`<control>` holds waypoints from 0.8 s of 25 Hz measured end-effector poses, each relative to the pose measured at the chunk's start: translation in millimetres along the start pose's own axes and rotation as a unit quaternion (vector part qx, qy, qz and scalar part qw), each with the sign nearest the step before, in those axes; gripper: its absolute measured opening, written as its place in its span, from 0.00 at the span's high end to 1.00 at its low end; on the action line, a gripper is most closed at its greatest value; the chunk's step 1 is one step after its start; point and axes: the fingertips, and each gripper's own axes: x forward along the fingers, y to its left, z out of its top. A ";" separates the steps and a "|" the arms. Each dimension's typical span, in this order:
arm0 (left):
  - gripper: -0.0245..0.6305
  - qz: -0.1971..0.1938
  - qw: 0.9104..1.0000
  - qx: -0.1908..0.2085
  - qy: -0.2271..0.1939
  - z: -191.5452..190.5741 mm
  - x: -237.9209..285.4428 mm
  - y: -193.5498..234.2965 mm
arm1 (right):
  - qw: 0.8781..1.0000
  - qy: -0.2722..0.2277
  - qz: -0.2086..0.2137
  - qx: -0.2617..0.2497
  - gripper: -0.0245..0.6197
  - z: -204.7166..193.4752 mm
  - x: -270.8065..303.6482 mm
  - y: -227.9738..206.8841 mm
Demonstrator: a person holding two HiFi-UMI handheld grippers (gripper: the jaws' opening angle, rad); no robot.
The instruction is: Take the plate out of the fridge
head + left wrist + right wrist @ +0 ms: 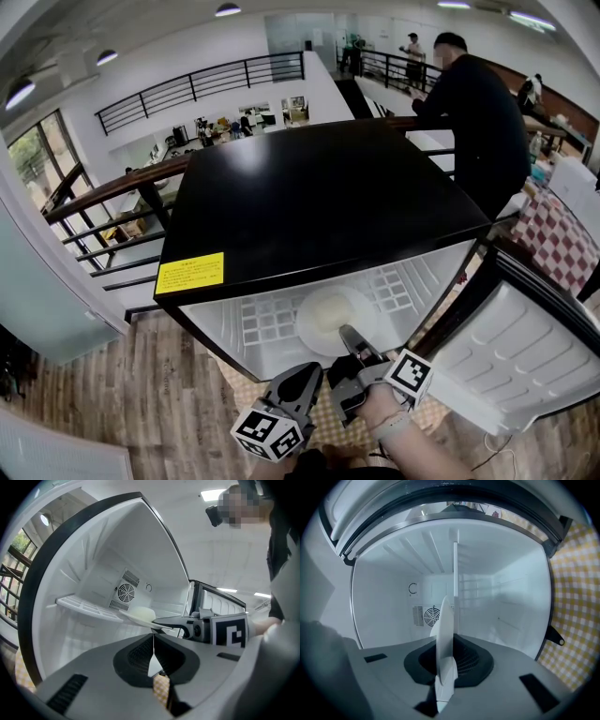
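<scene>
A white plate (330,315) lies level inside the open black fridge (309,202), at the front of the white grid shelf (262,323). My right gripper (349,335) is shut on the plate's near rim; in the right gripper view the plate (444,630) stands edge-on between the jaws of my right gripper (442,677). The left gripper view shows the plate (140,616) with the right gripper's jaw reaching in from the right. My left gripper (306,376) hangs just outside the fridge's opening, left of the right one. Nothing is held in my left gripper (153,641), whose jaws are shut.
The fridge door (525,347) stands open at the right. A fan vent (125,592) sits in the fridge's back wall. A person in black (478,112) leans at a railing behind the fridge. A red checked cloth (558,239) covers a surface at the far right.
</scene>
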 end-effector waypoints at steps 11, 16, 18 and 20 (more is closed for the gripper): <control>0.95 0.006 1.000 -0.002 -0.003 -1.3 -2.3 -2.0 | 1.000 0.017 0.006 -0.003 0.89 -4.2 -15.5 1.4; 0.95 0.006 1.000 0.000 -0.005 -0.3 -2.1 -6.9 | 1.000 0.021 0.000 0.001 0.89 -5.0 -23.3 1.0; 0.95 0.008 1.000 0.003 -0.006 -0.2 -2.7 -8.5 | 1.000 0.022 0.000 0.005 0.89 -5.2 -26.9 1.1; 0.95 0.011 1.000 0.004 -0.006 -0.2 -3.3 -10.1 | 1.000 0.023 0.000 0.007 0.89 -5.0 -30.7 0.9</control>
